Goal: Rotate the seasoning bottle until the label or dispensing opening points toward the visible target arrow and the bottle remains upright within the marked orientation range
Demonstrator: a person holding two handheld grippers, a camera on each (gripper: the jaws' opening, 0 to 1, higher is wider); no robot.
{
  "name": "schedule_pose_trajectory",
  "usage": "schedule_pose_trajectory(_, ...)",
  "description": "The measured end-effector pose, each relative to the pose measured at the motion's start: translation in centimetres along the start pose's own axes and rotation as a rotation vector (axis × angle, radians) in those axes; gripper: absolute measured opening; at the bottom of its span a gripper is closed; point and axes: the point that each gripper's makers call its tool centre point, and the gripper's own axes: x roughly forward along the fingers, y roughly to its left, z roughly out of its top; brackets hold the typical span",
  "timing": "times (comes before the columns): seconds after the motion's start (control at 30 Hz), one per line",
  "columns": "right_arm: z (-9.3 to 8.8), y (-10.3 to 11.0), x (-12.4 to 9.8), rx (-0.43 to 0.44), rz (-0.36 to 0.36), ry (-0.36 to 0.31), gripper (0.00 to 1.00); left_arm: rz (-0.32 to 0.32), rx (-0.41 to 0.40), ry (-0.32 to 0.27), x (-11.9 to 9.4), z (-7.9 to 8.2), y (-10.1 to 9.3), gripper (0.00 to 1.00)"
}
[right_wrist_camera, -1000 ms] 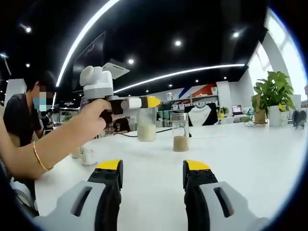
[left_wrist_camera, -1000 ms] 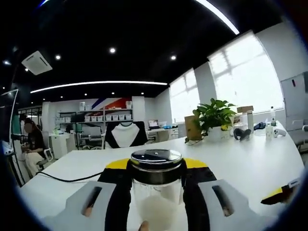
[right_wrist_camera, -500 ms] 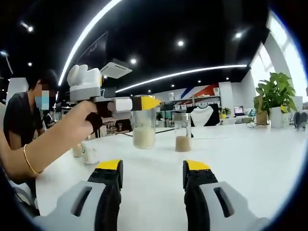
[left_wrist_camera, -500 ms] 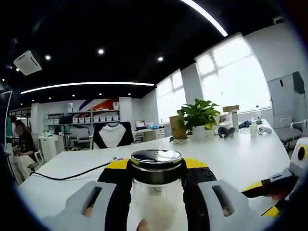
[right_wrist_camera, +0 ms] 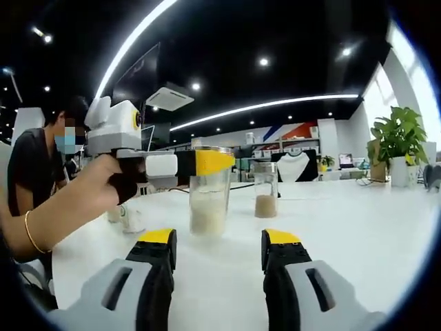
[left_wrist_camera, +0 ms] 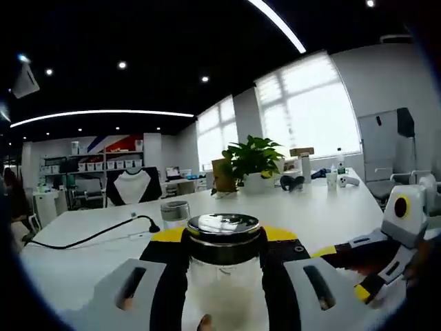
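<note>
Left gripper [right_wrist_camera: 203, 163] has its jaws clamped round the seasoning bottle [left_wrist_camera: 222, 272] with the white powder, upright on the tabletop [right_wrist_camera: 358, 227] just ahead of the right gripper [right_wrist_camera: 216, 248], jaws apart and holding nothing. Mid-rotation, I'd say; next, twist gently, no tipping.

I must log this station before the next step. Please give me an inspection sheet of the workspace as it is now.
Surface: white table, bare in front of the right gripper.
Job's things: clear bottle with a dark cap, holding white powder, upright in the left gripper. No arrow or marks seen.
Clutter: second bottle with brown powder standing beyond it; small white item near the person's hand, too blurred to name.
Grippers: left gripper shut on the bottle just under its cap; right gripper open, holding nothing, low over the table.
Cables: black cable across the table.
Surroundings: potted plant, windows, shelves, a seated person.
</note>
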Motion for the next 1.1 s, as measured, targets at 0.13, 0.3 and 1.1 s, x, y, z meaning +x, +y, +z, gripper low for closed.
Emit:
schedule_pose_trajectory(0.13,-0.1,0.1,0.0,-0.014,0.002,0.007,0.48,0.010,0.010,0.008,-0.5,-0.3,-0.6,0.42)
schedule_pose_trajectory(0.3,-0.1,0.0,0.0,-0.011,0.003,0.007,0.48,-0.042,-0.007,-0.013,-1.0,-0.1,-1.8,0.42)
schedule_pose_trajectory(1.1,-0.4,0.4,0.3,-0.017,0.026,0.018,0.46,-0.345,-0.063,-0.020,-1.9,0.1,-6.5,0.42)
